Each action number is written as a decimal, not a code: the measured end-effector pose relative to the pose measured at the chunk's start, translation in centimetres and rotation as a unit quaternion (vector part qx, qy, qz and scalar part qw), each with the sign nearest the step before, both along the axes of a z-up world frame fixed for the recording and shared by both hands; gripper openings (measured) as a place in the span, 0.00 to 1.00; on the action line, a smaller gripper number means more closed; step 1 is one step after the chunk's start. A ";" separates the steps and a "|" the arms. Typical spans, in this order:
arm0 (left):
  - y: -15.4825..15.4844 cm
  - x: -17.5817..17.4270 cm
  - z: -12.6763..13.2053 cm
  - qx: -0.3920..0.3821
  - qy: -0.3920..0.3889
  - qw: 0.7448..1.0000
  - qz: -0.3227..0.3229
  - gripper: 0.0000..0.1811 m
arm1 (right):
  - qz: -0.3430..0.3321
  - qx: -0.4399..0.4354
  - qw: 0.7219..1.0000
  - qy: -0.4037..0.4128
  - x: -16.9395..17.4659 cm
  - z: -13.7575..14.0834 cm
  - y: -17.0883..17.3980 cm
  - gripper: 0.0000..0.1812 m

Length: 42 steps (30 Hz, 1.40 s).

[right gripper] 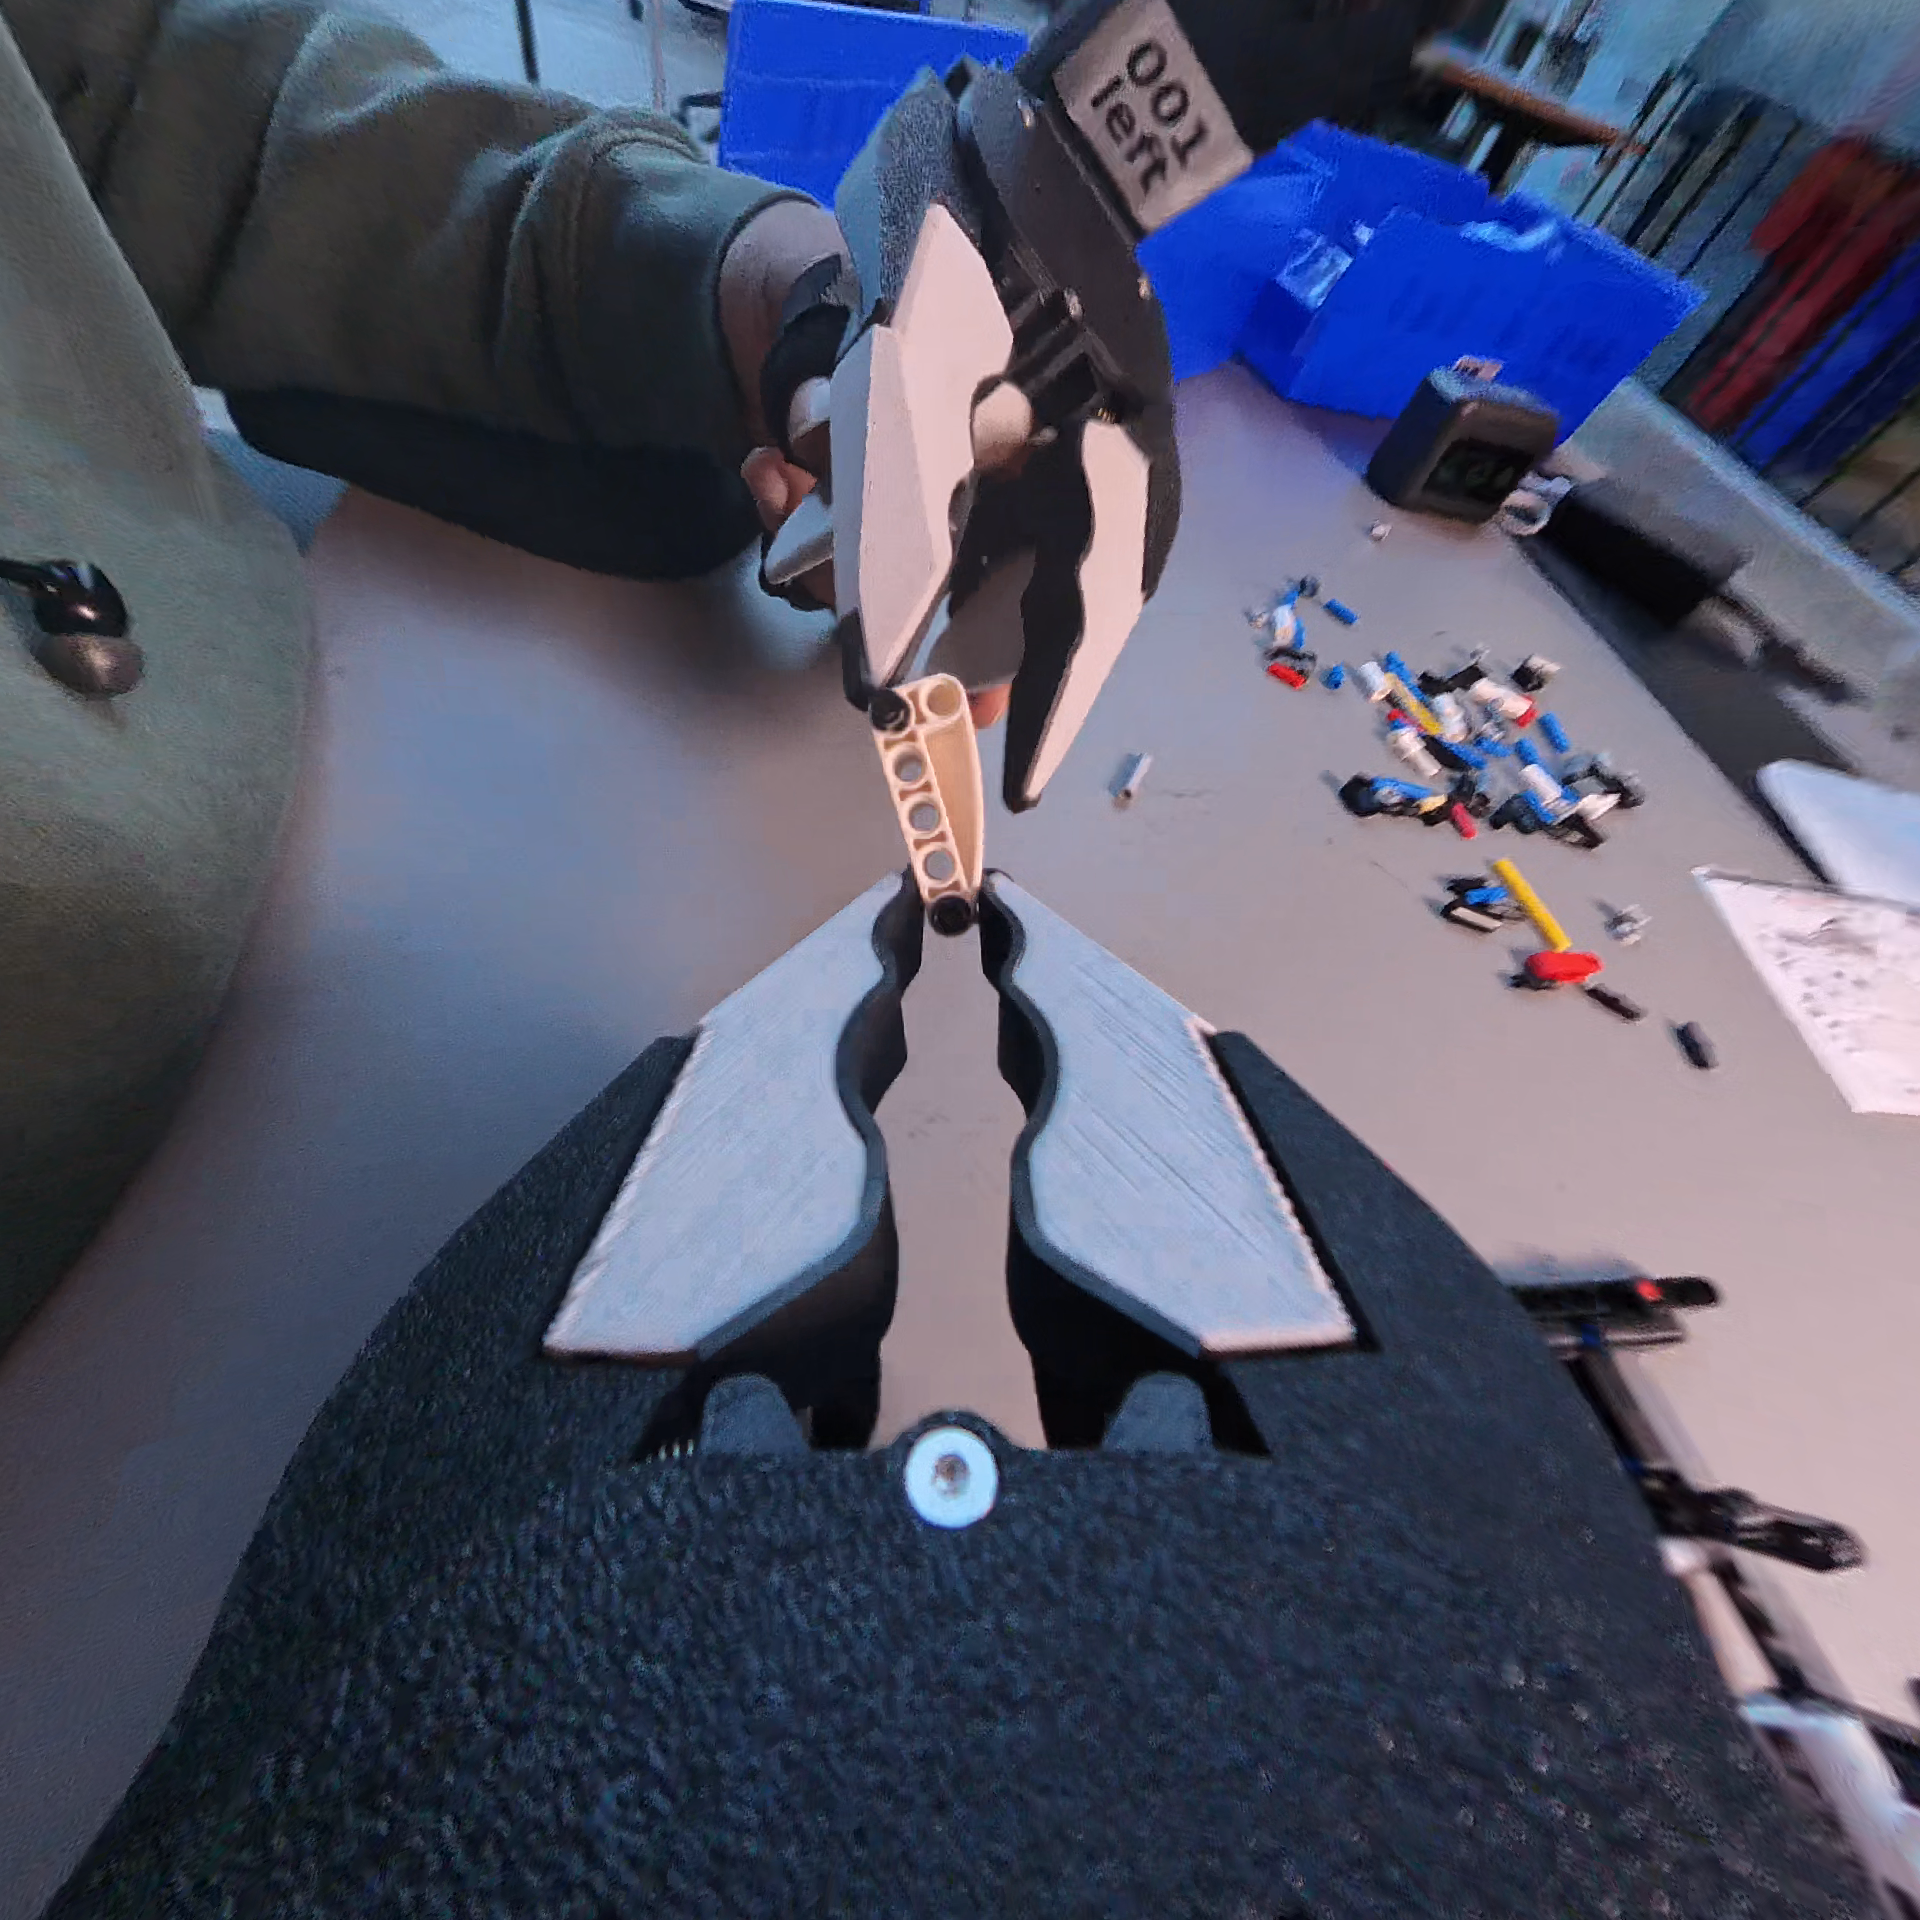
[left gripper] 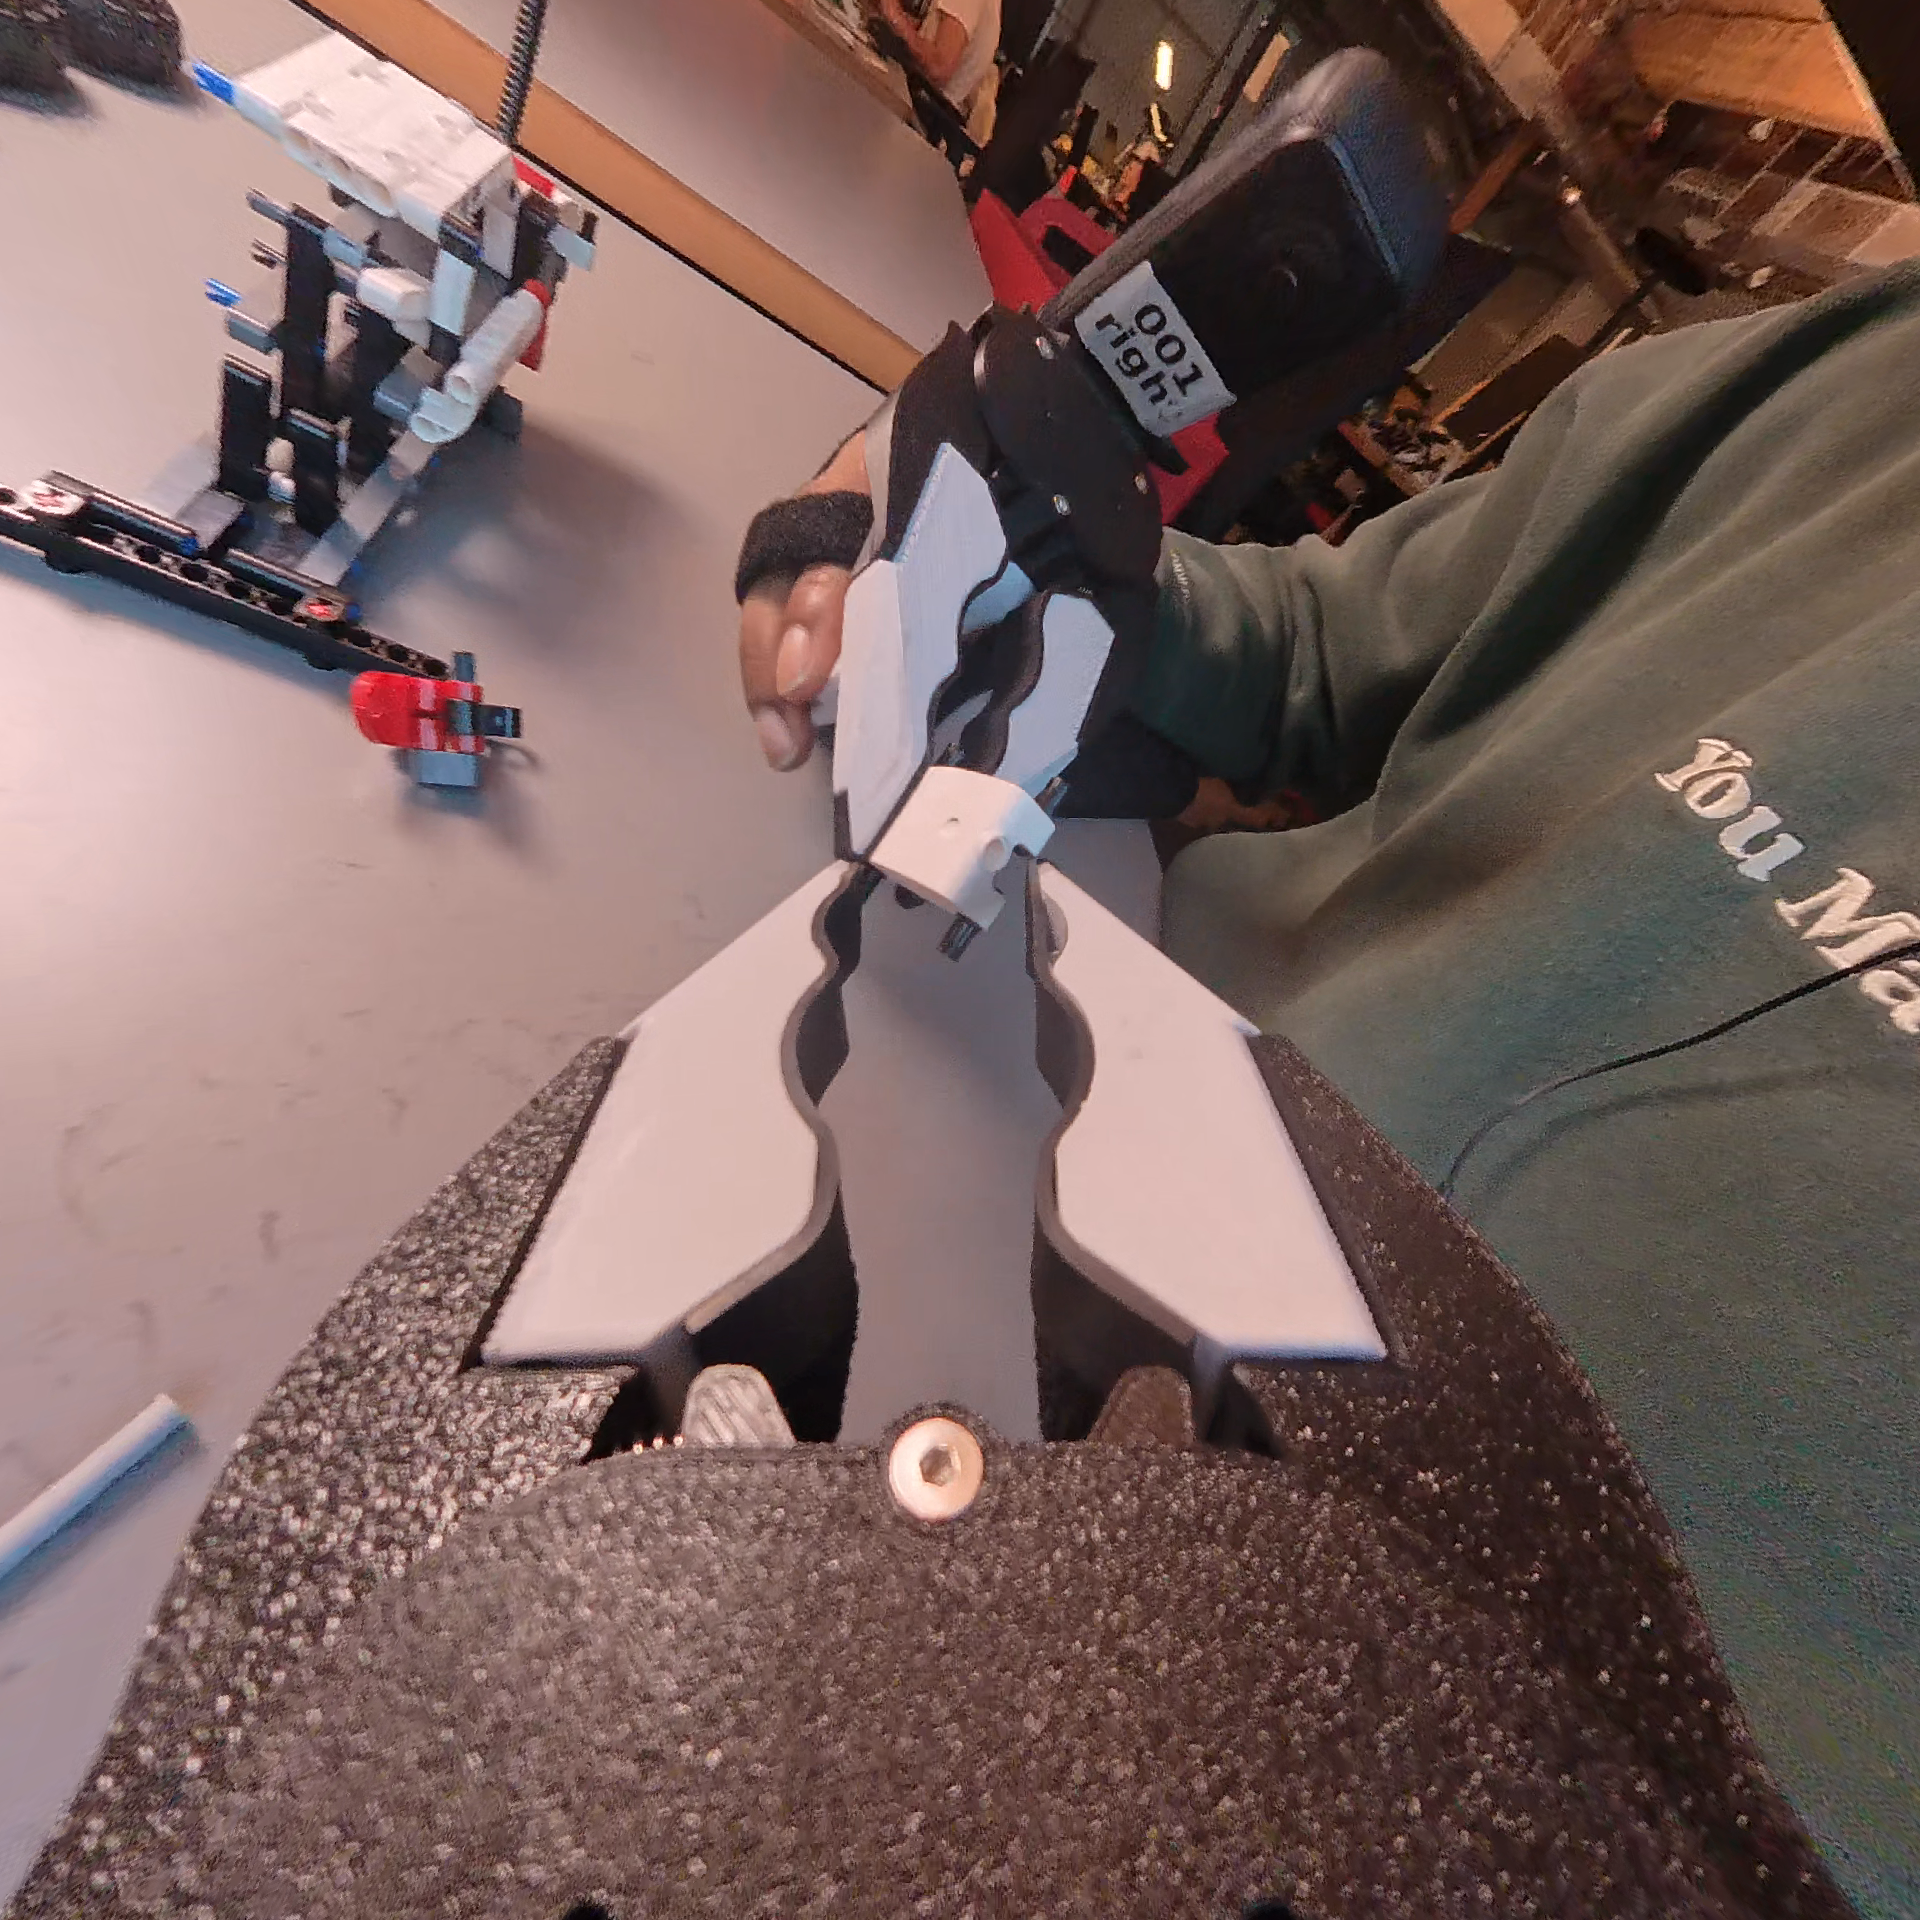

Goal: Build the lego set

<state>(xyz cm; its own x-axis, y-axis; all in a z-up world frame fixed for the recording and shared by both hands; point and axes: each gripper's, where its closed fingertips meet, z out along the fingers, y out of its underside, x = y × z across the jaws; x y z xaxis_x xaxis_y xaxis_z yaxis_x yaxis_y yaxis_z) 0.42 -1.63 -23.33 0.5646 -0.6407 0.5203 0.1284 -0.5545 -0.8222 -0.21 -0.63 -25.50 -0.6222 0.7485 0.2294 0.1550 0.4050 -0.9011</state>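
Right gripper [right gripper: 948, 904] jaws clamp the near end of a white perforated plastic beam [right gripper: 928, 795]; its long axis points away toward the left gripper [right gripper: 951, 743], jaws parted, above the grey bench [right gripper: 520, 831].

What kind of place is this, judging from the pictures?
Probably a workshop or lab workbench: a grey table with loose lego pieces, blue storage bins behind it, and cluttered shelves in the background.
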 end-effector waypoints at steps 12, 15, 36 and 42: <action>-0.3 0.1 -4.1 -0.012 0.163 0.986 -0.003 0.09 | 0.064 -0.119 0.941 -0.311 0.5 -4.1 -1.8 0.05; -0.5 -0.1 -5.2 -0.045 0.174 0.984 -0.003 0.09 | 0.078 -0.122 0.922 -0.359 1.0 -4.6 -1.6 0.05; -0.4 -3.4 -6.5 -0.105 0.196 0.973 0.064 0.21 | -0.019 -0.008 0.980 -0.199 -1.9 -2.9 2.4 0.17; 0.4 -4.0 -6.6 -0.065 0.230 0.968 0.074 0.32 | 0.008 0.036 0.982 -0.185 -1.8 -3.8 1.3 0.31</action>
